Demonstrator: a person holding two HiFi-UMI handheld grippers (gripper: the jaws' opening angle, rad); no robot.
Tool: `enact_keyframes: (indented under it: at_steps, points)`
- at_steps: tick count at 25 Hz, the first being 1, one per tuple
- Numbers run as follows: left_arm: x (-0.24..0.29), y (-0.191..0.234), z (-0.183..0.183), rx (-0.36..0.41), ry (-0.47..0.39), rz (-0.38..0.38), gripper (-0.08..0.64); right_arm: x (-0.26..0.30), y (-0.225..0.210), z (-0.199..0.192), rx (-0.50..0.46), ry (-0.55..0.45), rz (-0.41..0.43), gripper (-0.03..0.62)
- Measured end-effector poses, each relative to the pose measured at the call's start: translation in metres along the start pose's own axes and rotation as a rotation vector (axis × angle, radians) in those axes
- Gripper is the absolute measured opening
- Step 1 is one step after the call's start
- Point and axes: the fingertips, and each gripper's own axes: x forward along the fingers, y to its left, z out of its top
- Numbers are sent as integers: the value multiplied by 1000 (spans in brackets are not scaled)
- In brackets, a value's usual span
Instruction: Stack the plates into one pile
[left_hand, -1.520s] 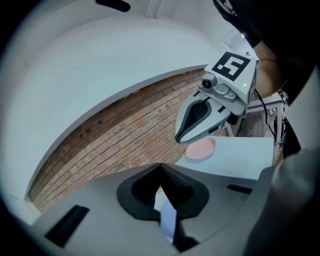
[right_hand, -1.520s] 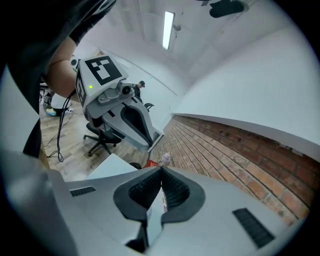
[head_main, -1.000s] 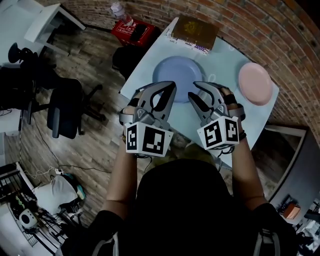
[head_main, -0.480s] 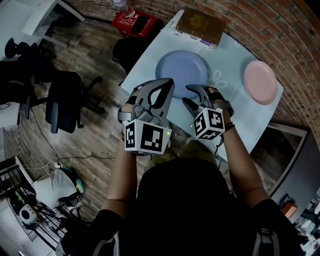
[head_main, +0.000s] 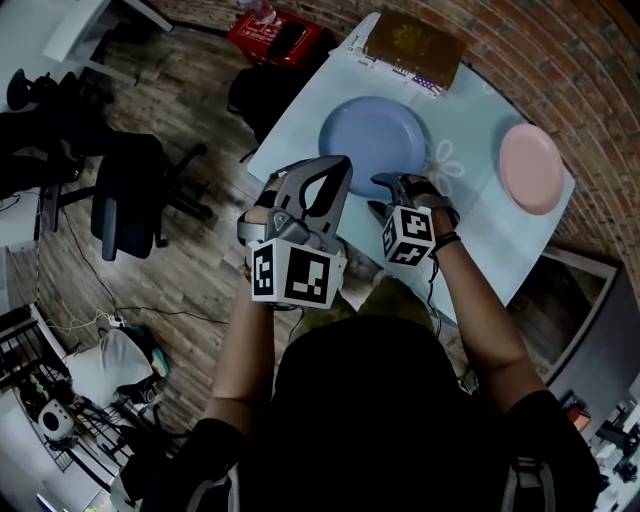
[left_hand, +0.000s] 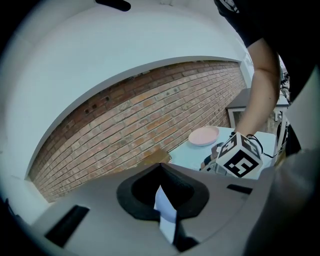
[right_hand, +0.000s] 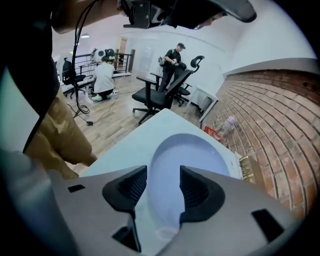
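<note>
The print on the brown book (head_main: 412, 45) at the tabletop's (head_main: 475, 115) far corner is illegible. Blue plate (head_main: 375, 140) sits near the left edge, pink plate (head_main: 532, 168) near the right. Right gripper (head_main: 378, 195), jaws just opening wide, frames the blue plate ungripped; left gripper (head_main: 340, 170) has its jaws together, empty.

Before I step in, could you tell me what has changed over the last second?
The right gripper dipped toward the blue plate; its jaws have just been opening, gripping nothing. The left gripper barely shifted, jaws together. Blue plate and pink plate stay apart on the table.
</note>
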Motion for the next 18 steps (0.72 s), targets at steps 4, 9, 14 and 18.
enact_keyframes:
  at_steps: [4,9,14,18]
  points:
    - [1,3,-7,0,11,-1,20,21,10,-10,7,34,19,201]
    - [0,5,-21,-1,35,-12,20,41,16,-19,10,75,4,201]
    - [-2,7,-31,-5,52,-8,20,58,20,-26,28,102,20,201]
    - [-7,7,-34,0,53,-11,20,58,19,-31,-28,139,-38,61]
